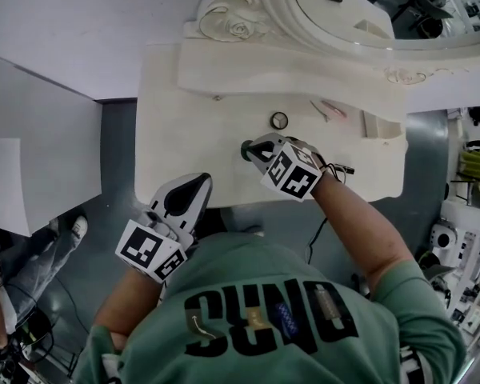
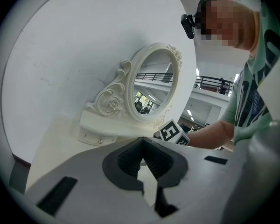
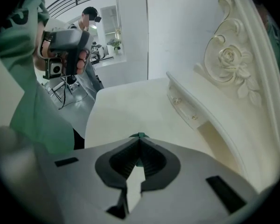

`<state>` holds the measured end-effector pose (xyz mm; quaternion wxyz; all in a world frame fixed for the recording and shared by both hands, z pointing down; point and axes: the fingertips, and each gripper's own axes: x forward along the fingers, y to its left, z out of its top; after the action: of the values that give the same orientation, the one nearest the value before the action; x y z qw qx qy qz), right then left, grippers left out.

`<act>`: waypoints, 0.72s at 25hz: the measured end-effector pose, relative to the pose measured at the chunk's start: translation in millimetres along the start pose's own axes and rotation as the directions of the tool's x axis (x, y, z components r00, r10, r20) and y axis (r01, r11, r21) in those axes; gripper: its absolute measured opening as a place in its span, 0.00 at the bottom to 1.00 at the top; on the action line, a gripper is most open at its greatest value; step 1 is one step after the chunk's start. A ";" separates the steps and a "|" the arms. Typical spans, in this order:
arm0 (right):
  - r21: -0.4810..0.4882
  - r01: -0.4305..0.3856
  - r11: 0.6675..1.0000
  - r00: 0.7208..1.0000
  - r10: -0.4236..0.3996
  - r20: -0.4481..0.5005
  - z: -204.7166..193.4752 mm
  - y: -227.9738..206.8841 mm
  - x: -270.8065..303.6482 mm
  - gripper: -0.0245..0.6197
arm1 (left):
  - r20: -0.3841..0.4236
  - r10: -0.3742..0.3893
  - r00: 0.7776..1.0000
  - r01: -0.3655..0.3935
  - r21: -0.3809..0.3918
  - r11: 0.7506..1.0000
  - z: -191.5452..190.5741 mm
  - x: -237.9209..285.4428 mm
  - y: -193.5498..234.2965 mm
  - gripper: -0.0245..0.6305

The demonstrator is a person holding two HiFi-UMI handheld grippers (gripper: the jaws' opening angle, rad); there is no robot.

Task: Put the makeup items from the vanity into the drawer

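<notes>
Grey floor (image 1: 116,158) fills the lower left. A white wall (image 1: 80,22) stands at the top left. A black cable (image 1: 309,250) hangs above the floor. White equipment (image 1: 464,246) crowds the right margin. A dark railing (image 2: 210,82) crosses the background.

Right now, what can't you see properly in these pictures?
- Green thing in the right claw: right gripper view, claw covers all but a sliver.
- Round item, pink item: head view, too small to name.
- Drawer: right gripper view, its front hides the inside.
</notes>
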<state>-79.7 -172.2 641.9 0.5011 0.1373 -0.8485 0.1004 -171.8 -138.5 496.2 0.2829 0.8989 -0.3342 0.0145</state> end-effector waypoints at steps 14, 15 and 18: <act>0.296 0.315 0.902 0.883 -0.393 0.257 -31.2 14.4 -267.1 0.05 | -0.075 -0.352 0.933 0.360 0.156 0.920 55.1 77.5 -171.2 0.04; 0.333 0.345 0.877 0.861 -0.437 0.260 -44.2 19.1 -289.9 0.05 | -0.089 -0.392 0.916 0.402 0.171 0.900 56.4 85.9 -191.5 0.04; 0.454 0.433 0.779 0.784 -0.574 0.237 -88.4 42.7 -355.6 0.05 | -0.140 -0.515 0.846 0.533 0.206 0.821 57.7 107.7 -255.0 0.04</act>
<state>142.4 -57.7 370.5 0.3081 0.4724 -0.8205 0.0934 57.7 -75.0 343.7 0.1796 0.9819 -0.0588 0.0110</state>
